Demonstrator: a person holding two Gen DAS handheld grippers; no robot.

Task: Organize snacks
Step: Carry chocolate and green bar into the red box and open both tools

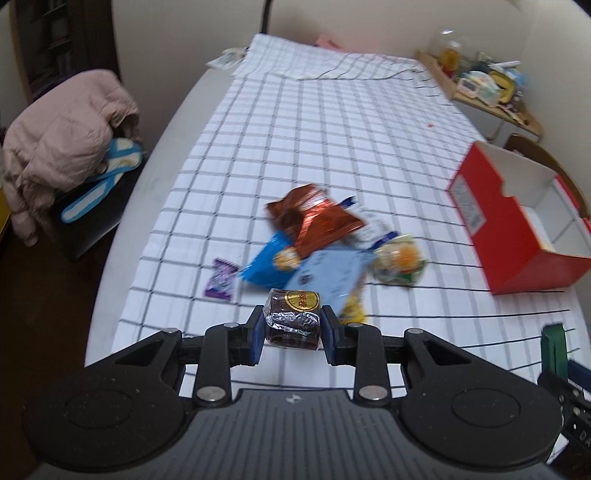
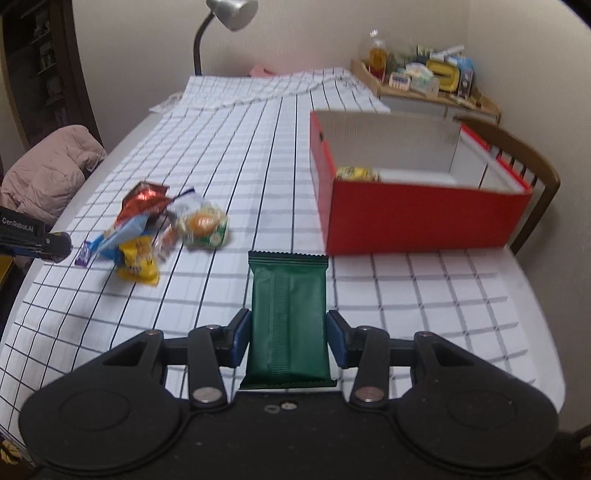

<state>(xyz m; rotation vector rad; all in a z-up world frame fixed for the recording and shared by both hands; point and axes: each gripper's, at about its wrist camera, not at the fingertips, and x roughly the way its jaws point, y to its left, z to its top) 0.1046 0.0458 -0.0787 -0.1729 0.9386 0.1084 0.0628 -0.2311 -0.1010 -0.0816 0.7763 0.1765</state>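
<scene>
My left gripper [image 1: 293,325] is shut on a small dark foil-wrapped cake [image 1: 292,319] with a gold label, held above the checked cloth. Just beyond it lies a pile of snacks: a brown foil bag [image 1: 314,218], a blue bag [image 1: 273,264], a pale blue packet [image 1: 328,275], a green-and-orange pack [image 1: 399,260] and a small purple sachet [image 1: 221,278]. My right gripper [image 2: 288,332] is shut on a dark green packet [image 2: 288,317], lifted over the table. The red box [image 2: 421,218] stands ahead to the right, with a yellow snack [image 2: 358,173] inside.
A checked cloth [image 2: 258,147] covers the table. The other gripper [image 2: 37,243] shows at the left edge of the right wrist view. A chair with a pink jacket [image 1: 62,147] stands left, a wooden chair [image 2: 532,173] right. A cluttered shelf [image 2: 424,81] and a lamp [image 2: 221,22] are at the back.
</scene>
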